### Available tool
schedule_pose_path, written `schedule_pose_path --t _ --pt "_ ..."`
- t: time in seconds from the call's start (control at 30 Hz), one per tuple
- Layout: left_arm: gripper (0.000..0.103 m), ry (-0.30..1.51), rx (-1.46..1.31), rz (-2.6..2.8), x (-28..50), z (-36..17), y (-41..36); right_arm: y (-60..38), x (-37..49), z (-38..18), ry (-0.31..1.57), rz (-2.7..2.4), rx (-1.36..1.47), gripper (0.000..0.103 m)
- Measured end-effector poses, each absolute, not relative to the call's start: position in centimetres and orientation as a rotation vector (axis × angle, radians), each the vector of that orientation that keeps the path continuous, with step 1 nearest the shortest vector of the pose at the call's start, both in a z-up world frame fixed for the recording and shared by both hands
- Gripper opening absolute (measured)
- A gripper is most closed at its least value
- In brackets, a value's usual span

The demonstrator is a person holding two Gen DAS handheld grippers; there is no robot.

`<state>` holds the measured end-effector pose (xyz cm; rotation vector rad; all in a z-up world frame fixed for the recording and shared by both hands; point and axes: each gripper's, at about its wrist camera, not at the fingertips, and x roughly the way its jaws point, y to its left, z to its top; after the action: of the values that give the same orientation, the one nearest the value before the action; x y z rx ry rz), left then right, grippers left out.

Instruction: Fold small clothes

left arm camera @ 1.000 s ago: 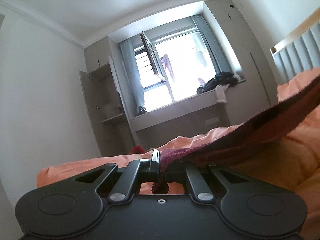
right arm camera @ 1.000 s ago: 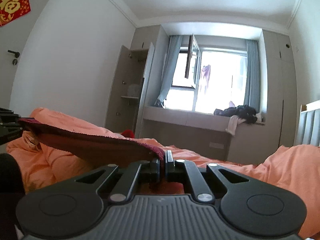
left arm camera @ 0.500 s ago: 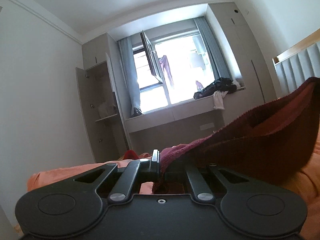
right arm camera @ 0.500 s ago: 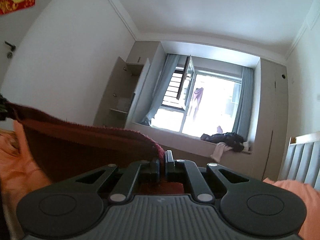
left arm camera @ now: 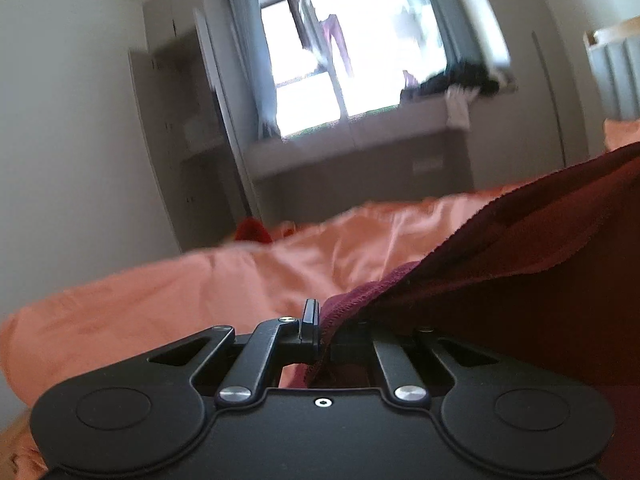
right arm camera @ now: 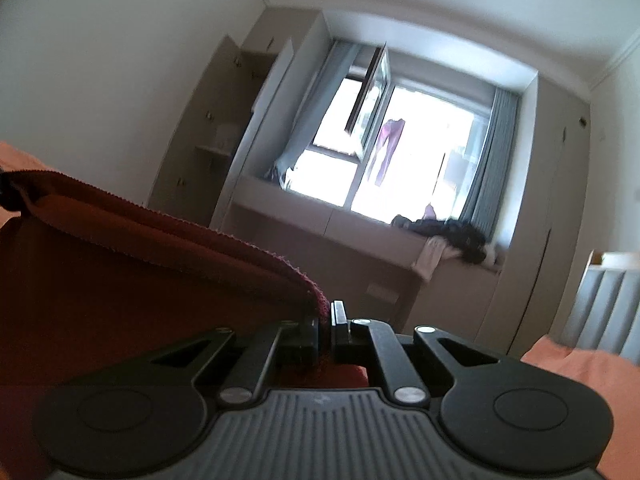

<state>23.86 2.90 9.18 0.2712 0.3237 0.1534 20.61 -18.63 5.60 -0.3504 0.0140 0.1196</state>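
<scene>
A dark red garment (left arm camera: 520, 264) was held stretched above the orange bedding (left arm camera: 200, 292), one corner clamped in the closed left gripper (left arm camera: 320, 320) and the other corner clamped in the closed right gripper (right arm camera: 326, 320). The cloth was seen hanging doubled between the two grippers, well short of the window (right arm camera: 400, 152). The fold was judged underway; laying the garment flat on the bedding and any further folds were left.

A bed carries everything, covered by a rumpled orange quilt (left arm camera: 248, 280); a small red thing (left arm camera: 252, 230) lies at the quilt's far edge. Too blurred to identify.
</scene>
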Motion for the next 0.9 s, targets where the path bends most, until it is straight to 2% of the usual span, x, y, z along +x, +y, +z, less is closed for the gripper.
schedule_pose_path --t 0.2,0.3,0.33,0.37,0.43,0.5,0.57,0.7,0.73,0.77,0.9 --pt "0.007 0.455 0.246 0.150 30.8 6.0 4.8 -18.1 28.1 2.1 0.133 0.128 -0.364 0.006" --pt "0.013 0.523 0.191 0.129 32.9 4.6 6.0 -18.2 30.8 0.4 0.210 0.148 -0.338 0.006" --pt "0.017 0.551 0.169 0.122 33.4 4.1 6.3 -18.3 31.4 0.0 0.234 0.152 -0.327 0.009" --pt "0.024 0.578 0.143 0.117 33.8 3.5 6.8 -18.4 32.0 -0.6 0.270 0.159 -0.315 0.019" --pt "0.034 0.604 0.101 0.122 34.0 2.8 7.6 -18.6 32.7 -1.2 0.315 0.172 -0.291 0.030" --pt "0.040 0.609 0.045 0.105 33.9 2.5 8.3 -19.5 33.1 -1.3 0.334 0.182 -0.266 0.045" --pt "0.048 0.602 -0.023 0.079 33.1 2.3 9.3 -20.3 33.2 -1.2 0.343 0.184 -0.239 0.068" --pt "0.049 0.587 -0.158 0.033 31.9 2.3 11.6 -22.3 33.7 0.0 0.350 0.194 -0.181 0.089" --pt "0.049 0.583 -0.170 0.031 31.6 2.3 11.9 -22.8 33.6 0.3 0.346 0.181 -0.176 0.099" --pt "0.049 0.577 -0.173 0.029 31.4 2.3 12.2 -23.2 33.6 0.4 0.335 0.143 -0.178 0.103" --pt "0.049 0.572 -0.090 0.051 31.1 2.2 11.5 -25.3 33.5 0.7 0.341 0.021 -0.171 0.103"
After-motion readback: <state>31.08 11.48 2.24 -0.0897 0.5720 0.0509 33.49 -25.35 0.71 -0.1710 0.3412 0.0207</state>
